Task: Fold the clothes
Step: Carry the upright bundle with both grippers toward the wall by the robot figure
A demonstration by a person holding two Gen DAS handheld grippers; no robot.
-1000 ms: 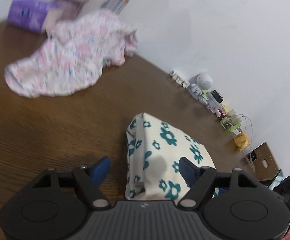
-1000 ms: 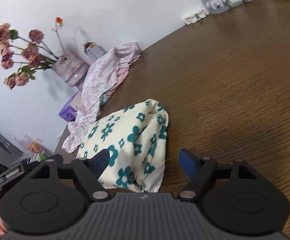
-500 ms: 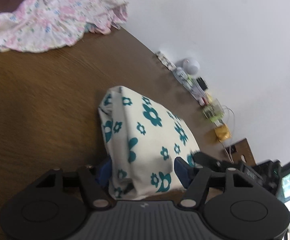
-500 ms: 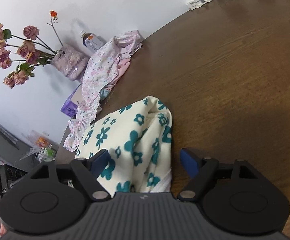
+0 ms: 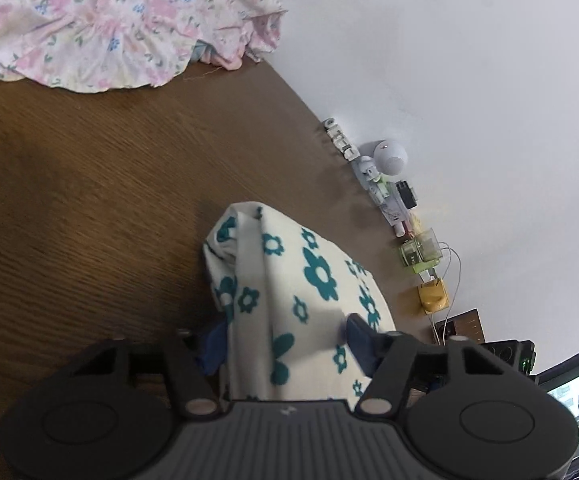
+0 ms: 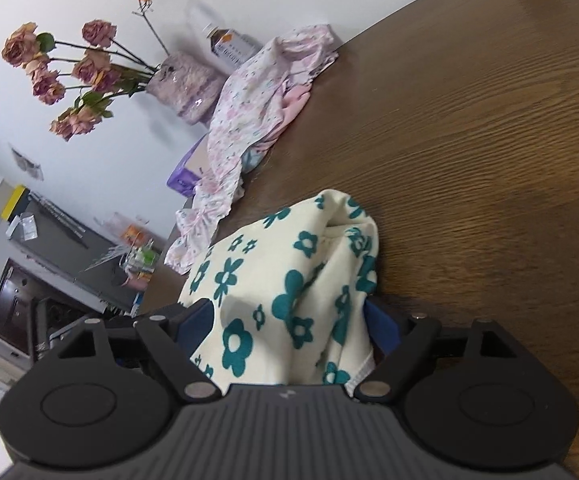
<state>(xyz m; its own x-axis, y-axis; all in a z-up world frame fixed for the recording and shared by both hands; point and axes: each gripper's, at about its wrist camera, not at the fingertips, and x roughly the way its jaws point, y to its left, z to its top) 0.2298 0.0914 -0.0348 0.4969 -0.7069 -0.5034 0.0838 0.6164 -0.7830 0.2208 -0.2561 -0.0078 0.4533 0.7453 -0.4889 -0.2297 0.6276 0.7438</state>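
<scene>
A folded cream cloth with teal flowers (image 5: 301, 280) lies on the brown wooden table (image 5: 89, 200). In the left wrist view my left gripper (image 5: 285, 338) straddles its near end. Its jaws are closing: one blue pad is beside the cloth's left edge, the other lies against its top right. I cannot see the cloth pinched. In the right wrist view the same cloth (image 6: 289, 280) fills the gap of my right gripper (image 6: 289, 318). That gripper is open wide, with a pad on each side of the bundle.
A crumpled pink floral garment (image 5: 121, 28) (image 6: 249, 112) lies at the table's far edge by the wall. Near it stand a vase of dried roses (image 6: 185, 84), a bottle (image 6: 229, 44) and a purple box (image 6: 185, 172). Small trinkets (image 5: 389, 156) line the wall.
Both grippers have moved in over the floral cloth, which now sits between each pair of fingers. The left jaws have narrowed, and that view has tilted and sunk closer to the table.
</scene>
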